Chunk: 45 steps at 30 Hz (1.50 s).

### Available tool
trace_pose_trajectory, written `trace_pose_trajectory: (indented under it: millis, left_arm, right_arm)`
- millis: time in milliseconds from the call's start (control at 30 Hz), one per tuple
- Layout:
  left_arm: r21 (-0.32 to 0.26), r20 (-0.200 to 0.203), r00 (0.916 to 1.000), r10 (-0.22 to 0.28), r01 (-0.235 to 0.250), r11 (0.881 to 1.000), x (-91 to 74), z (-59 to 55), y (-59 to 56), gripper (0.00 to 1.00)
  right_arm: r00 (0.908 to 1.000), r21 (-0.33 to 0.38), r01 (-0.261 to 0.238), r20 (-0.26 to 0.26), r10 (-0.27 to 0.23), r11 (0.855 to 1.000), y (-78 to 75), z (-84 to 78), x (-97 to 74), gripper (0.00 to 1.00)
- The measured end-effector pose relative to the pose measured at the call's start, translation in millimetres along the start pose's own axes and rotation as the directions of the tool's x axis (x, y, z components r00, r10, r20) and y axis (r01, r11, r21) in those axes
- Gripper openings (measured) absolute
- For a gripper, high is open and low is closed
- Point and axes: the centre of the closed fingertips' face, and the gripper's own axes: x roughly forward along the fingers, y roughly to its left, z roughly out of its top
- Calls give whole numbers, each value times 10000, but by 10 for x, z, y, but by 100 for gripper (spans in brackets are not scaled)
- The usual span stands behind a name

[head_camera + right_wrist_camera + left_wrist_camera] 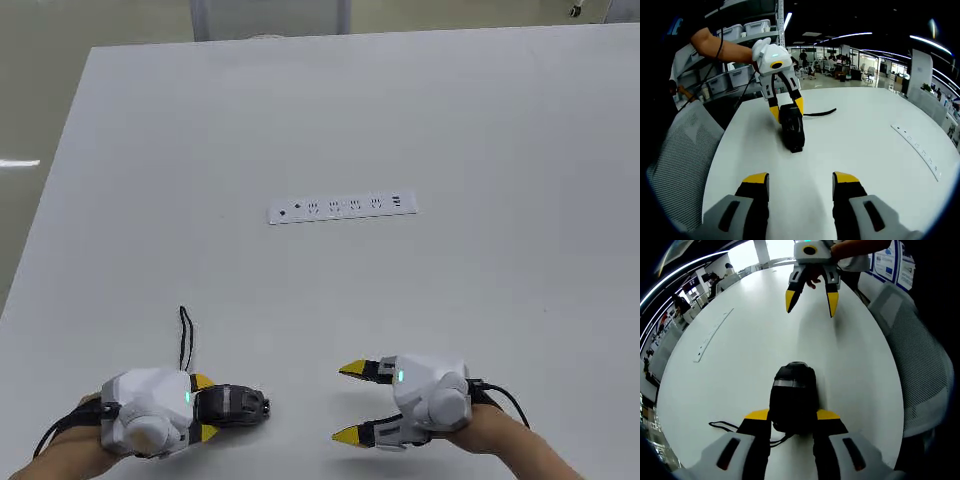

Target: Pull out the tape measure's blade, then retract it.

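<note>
Tape measure (pixel 236 404), black, lies on the table (pixel 300 120) at the lower left of the head view, clamped between the yellow-tipped jaws of the left gripper (pixel 205 407). Its strap (pixel 185 338) trails toward the top of the frame. Right gripper (pixel 348 402), at lower centre, faces it with jaws spread and holds nothing. Power strip (pixel 342 207) lies mid-frame.

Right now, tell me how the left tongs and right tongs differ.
The left tongs are shut on the tape measure; the right tongs are open and empty. In the head view the left tongs point right, the right tongs left. Both have yellow tips.
</note>
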Motion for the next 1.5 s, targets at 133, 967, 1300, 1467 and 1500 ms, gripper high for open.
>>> trace_pose_trajectory:
  millis: [133, 967, 1300, 1467, 1500]
  left_arm:
    - [43, 45, 9997, -222, 222, 9997, 12, -5, -1, 29]
    - [-363, 613, 9979, -231, 254, 9990, 11, 4, -8, 26]
    - [-432, 838, 9963, -200, 237, 9988, -1, -3, -3, 26]
    - [-569, 989, 9950, -133, 190, 9982, -10, -8, 4, 26]
    - [-596, 1007, 9948, -123, 184, 9981, -12, -11, 5, 26]
  right_arm:
    - [9998, -78, -199, 61, 199, 9998, -1, 39, 116, 50]
    - [9927, -317, -1150, 322, 1160, 9929, 66, 212, 752, 32]
    - [9892, -890, -1455, 22, 1463, 9853, 114, 202, 927, 26]
    - [9886, -992, -1507, -69, 1507, 9836, 119, 197, 986, 22]
    - [9886, -1039, -1506, -137, 1500, 9831, 117, 185, 1002, 21]
